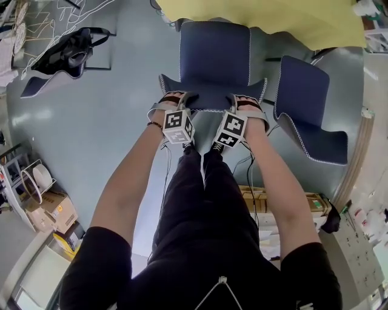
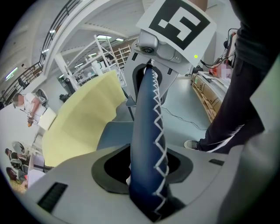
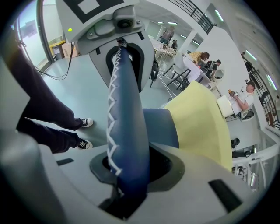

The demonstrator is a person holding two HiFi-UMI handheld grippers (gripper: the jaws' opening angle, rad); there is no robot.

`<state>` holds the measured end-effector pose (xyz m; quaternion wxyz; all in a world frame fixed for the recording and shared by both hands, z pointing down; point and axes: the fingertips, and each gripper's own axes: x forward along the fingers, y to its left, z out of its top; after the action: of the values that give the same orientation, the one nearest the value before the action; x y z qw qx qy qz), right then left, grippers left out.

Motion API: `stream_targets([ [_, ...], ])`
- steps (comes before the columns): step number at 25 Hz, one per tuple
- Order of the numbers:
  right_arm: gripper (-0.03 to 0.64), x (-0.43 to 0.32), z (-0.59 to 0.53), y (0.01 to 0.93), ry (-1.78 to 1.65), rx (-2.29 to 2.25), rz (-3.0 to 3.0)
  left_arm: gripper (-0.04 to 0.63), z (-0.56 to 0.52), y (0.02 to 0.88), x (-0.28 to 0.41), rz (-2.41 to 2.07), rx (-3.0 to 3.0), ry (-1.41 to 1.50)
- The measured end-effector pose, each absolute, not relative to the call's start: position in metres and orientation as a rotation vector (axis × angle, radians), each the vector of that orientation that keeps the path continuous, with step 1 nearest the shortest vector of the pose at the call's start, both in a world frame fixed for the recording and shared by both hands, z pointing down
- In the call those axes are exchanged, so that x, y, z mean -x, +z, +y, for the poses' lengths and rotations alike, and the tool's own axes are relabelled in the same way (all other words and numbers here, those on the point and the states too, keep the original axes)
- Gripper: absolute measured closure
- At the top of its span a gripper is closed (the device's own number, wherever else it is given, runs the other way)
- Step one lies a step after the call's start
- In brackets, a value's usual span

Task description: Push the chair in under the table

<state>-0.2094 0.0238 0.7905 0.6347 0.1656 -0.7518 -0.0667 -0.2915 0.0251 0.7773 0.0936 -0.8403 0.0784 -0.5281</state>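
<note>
**Hand-held grippers both pinching the chair's top rim**

Left hand-held gripper (image 1: 174,100): closed partway onto the padded top rim of the backrest (image 1: 212,100), white zigzag stitching running up between the jaws. Right hand-held gripper (image 1: 247,103): clamped the same way on that rim, further right.

Chair (image 1: 215,51): on the far side, seat already partly beneath the yellow desk (image 1: 291,18), with a second chair (image 1: 306,109) just beside it on the right.

Probably moderate in weight, stiff in the frame and soft only in the padding. Likely to slide over the smooth floor (image 1: 109,121) rather than tip, if pushed level. Best held as now, with two spread grips on the top rim, to steer straight and avoid twisting towards the neighbour. Worth squeezing firmly, since the upholstery looks sleek and could slip through the pads.
</note>
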Motion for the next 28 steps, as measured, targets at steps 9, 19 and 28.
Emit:
stream_targets([
  [9, 0.497, 0.215, 0.022, 0.790, -0.160, -0.375, -1.708, 0.423, 0.023, 0.776, 0.298, 0.237, 2.495, -1.561],
  [19, 0.497, 0.214, -0.025, 0.791, -0.153, -0.376, -1.710, 0.423, -0.025, 0.775, 0.297, 0.260, 2.488, -1.556],
  [28, 0.497, 0.212, -0.072, 0.788, -0.152, -0.381, -1.710, 0.423, -0.071, 0.773, 0.295, 0.252, 2.491, -1.545],
])
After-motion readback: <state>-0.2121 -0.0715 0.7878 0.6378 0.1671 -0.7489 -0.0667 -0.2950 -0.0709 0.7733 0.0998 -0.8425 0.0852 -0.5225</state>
